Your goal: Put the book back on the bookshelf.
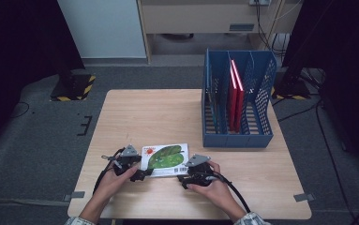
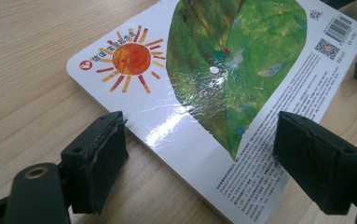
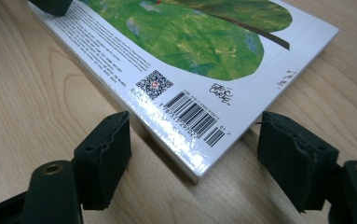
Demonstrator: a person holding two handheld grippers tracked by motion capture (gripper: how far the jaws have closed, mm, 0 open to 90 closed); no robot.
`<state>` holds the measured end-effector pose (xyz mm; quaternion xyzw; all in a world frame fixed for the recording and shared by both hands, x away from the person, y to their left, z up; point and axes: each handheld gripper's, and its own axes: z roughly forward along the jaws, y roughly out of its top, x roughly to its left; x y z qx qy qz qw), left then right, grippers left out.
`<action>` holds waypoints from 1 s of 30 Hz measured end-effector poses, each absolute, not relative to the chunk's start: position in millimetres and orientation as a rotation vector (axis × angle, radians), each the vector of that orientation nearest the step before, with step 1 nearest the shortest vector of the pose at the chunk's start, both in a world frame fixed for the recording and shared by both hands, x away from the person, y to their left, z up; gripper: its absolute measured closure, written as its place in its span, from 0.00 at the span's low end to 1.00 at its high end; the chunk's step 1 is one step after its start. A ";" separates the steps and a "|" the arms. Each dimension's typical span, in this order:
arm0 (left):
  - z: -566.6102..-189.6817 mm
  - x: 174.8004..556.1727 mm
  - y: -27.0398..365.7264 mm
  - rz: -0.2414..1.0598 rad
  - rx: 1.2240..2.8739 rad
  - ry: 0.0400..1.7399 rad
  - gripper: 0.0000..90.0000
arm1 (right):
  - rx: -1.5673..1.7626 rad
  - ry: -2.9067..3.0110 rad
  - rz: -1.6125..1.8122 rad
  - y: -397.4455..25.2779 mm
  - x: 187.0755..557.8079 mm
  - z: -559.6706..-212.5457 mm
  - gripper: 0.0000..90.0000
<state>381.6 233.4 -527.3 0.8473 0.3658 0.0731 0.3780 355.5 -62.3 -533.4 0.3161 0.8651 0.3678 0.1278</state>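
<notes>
A picture book (image 1: pixel 164 158) with a green leaf and an orange sun on its white cover lies flat near the table's front edge. My left gripper (image 1: pixel 141 174) is at the book's left front side, open. In the left gripper view its jaws (image 2: pixel 206 163) straddle the long edge of the book (image 2: pixel 213 84) without touching it. My right gripper (image 1: pixel 183 178) is at the book's right front corner, also open. In the right gripper view the barcode corner of the book (image 3: pixel 190 56) sits between that gripper's (image 3: pixel 199 158) spread jaws.
A blue slotted file rack (image 1: pixel 238 101) stands at the table's back right with red books (image 1: pixel 235 93) upright in a middle slot. The wooden table (image 1: pixel 149 112) is bare between the rack and the book. Dark stands flank the table on the floor.
</notes>
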 end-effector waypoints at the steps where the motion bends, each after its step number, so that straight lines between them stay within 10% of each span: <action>1: -526.8 382.6 233.9 0.182 2.166 0.938 0.19 | 0.918 2.519 1.070 -62.5 355.6 -533.3 0.29; 30: -528.6 426.9 230.2 0.193 2.154 0.963 0.13 | 0.943 2.517 1.046 -50.6 353.2 -535.7 0.11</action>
